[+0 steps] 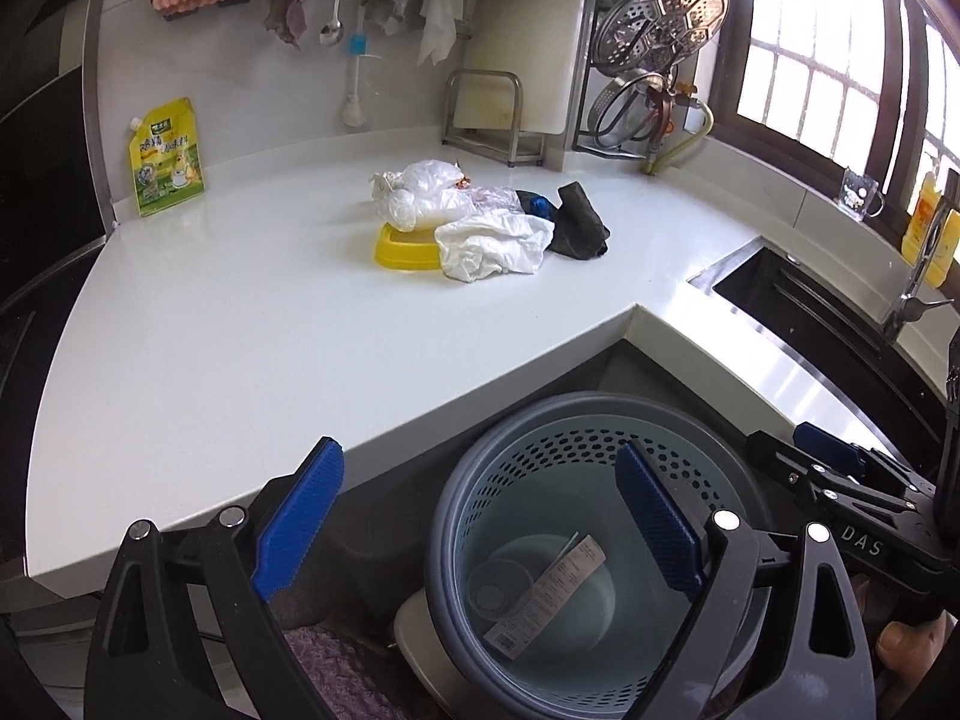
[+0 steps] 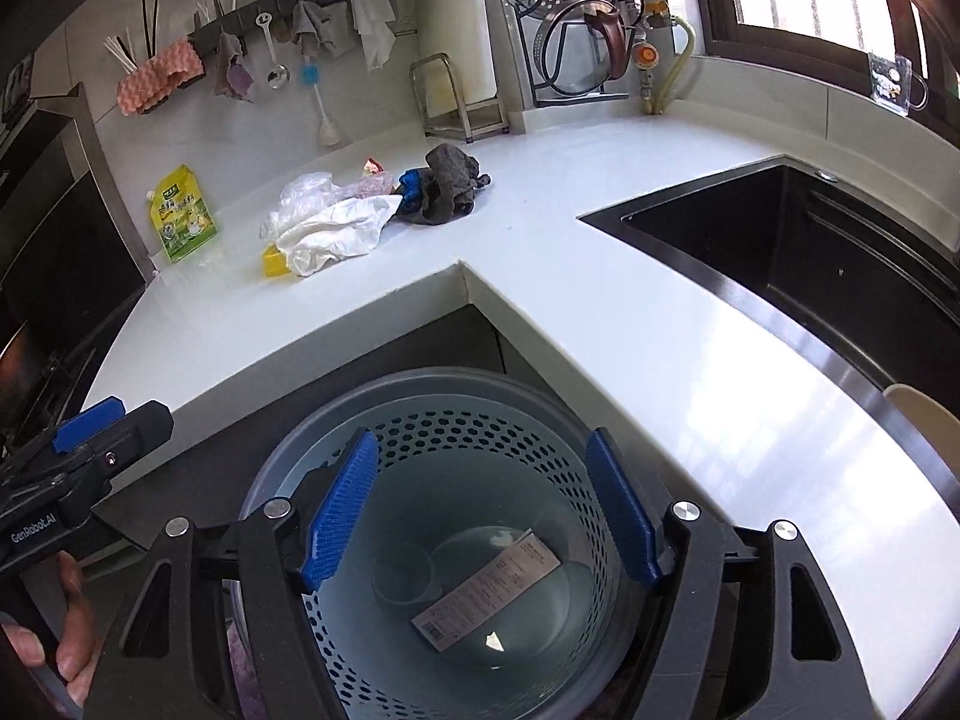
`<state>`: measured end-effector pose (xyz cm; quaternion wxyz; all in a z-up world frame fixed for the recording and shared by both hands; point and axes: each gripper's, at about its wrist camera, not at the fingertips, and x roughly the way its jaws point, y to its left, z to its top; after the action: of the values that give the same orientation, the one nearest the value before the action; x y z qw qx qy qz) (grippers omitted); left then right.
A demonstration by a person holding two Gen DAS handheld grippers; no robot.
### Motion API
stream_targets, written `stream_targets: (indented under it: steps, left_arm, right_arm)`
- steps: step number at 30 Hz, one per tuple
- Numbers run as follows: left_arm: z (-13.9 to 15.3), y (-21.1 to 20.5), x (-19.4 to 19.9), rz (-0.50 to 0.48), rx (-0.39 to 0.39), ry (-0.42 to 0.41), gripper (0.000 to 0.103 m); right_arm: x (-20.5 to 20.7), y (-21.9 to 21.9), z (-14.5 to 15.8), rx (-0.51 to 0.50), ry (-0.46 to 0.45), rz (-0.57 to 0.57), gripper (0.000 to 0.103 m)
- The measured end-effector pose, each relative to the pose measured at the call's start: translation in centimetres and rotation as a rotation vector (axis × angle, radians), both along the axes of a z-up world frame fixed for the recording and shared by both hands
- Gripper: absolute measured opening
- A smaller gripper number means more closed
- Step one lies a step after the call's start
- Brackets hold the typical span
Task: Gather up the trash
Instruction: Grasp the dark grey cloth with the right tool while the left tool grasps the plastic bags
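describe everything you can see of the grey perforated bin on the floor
The round grey-blue plastic waste bin stands upright on the floor in the inner corner of the white L-shaped countertop, below its edge. A wide darker grey rim rings a paler inner basket whose upper wall is pierced with rows of small holes, while the lower wall is solid. It has no lid or liner. Inside, at the bottom, lie a pale round dish-like piece and a long printed paper label. Both open grippers hover above its mouth, touching nothing.
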<state>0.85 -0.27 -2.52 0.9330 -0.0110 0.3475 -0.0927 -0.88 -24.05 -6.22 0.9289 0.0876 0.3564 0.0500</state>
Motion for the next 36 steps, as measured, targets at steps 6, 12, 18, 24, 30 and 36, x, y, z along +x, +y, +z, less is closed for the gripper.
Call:
stream_targets:
  steps: [6,12,18,24,30,36]
  left_arm:
    - [1.7,0.7,2.5,0.015,-0.006,-0.045,0.094]
    - [3.3,1.4,6.8,0.046,0.008,-0.087,0.096]
    - [4.0,2.2,11.1,0.096,0.028,-0.108,0.096]
    - [3.8,2.7,14.9,0.137,0.040,-0.097,0.096]
    - [3.5,2.8,17.6,0.174,0.046,-0.102,0.096]
    - [3.0,2.7,19.1,0.182,0.080,-0.093,0.096]
  right_arm:
    - [2.8,0.1,1.8,-0.023,-0.043,0.013,0.072]
    - [7.2,1.1,3.1,-0.050,-0.060,0.059,0.074]
    - [12.7,1.3,4.1,-0.044,-0.054,0.076,0.074]
    - [17.8,1.4,4.4,-0.068,-0.036,0.091,0.074]
    - [22.5,1.4,3.7,-0.047,0.011,0.092,0.074]
    - [26.0,1.8,2.5,-0.042,0.073,0.102,0.074]
